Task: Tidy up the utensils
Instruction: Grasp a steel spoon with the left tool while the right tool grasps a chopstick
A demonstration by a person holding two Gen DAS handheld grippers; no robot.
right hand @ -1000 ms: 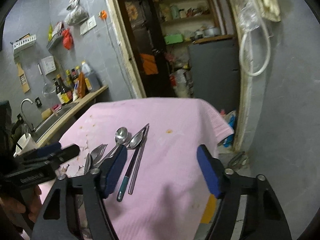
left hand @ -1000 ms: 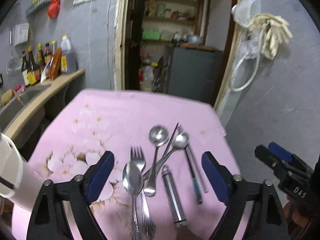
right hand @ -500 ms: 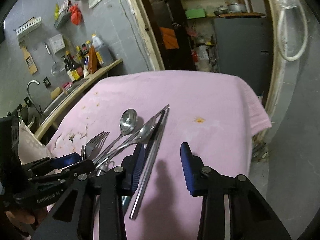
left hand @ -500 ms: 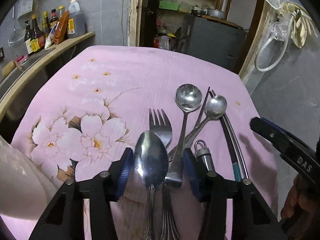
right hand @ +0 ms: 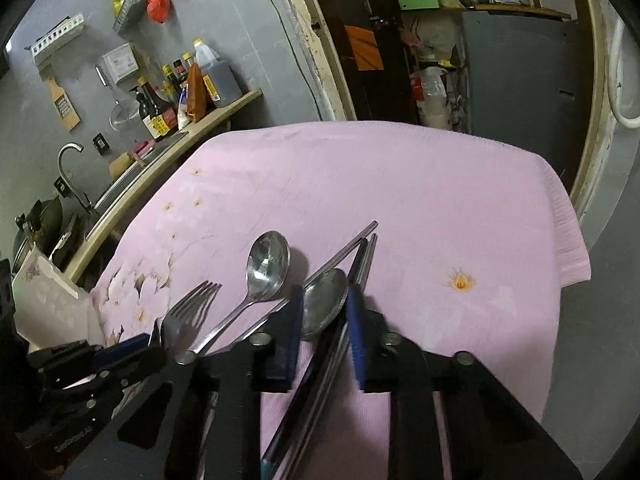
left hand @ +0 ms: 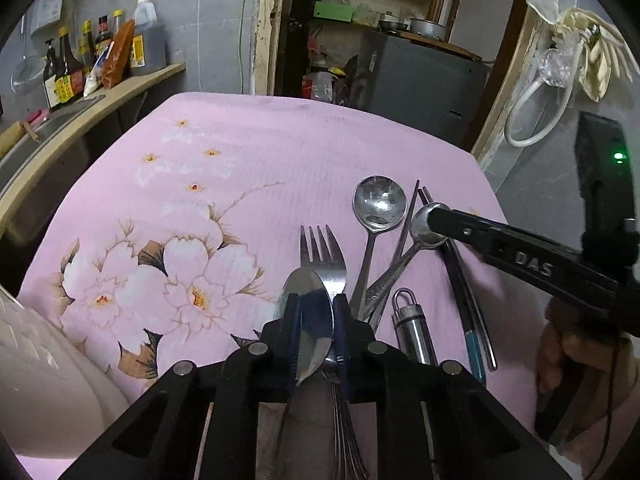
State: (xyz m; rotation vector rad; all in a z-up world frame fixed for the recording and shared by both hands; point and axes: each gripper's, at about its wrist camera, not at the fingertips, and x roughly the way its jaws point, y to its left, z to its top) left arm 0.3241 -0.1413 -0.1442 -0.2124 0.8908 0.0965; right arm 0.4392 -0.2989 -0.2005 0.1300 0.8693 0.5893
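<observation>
Pick-up step: left gripper point(left hand: 314, 330) has just closed onto the large spoon point(left hand: 306, 300) lying over the fork point(left hand: 322, 254); right gripper point(right hand: 322, 312) has just closed around the small spoon point(right hand: 324, 300) beside the chopsticks point(right hand: 362, 256), all near the counter's point(right hand: 440, 208) front edge. Next, lift each spoon straight up without dragging its neighbours.

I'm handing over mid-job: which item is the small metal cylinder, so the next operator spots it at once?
On the pink floral cloth, find the utensil pile at the near right. The cylinder lies there between the crossed spoon handles and the teal-ended chopsticks. It alone is short, round-bodied and tipped with a wire loop; all its neighbours are long and thin.
</observation>
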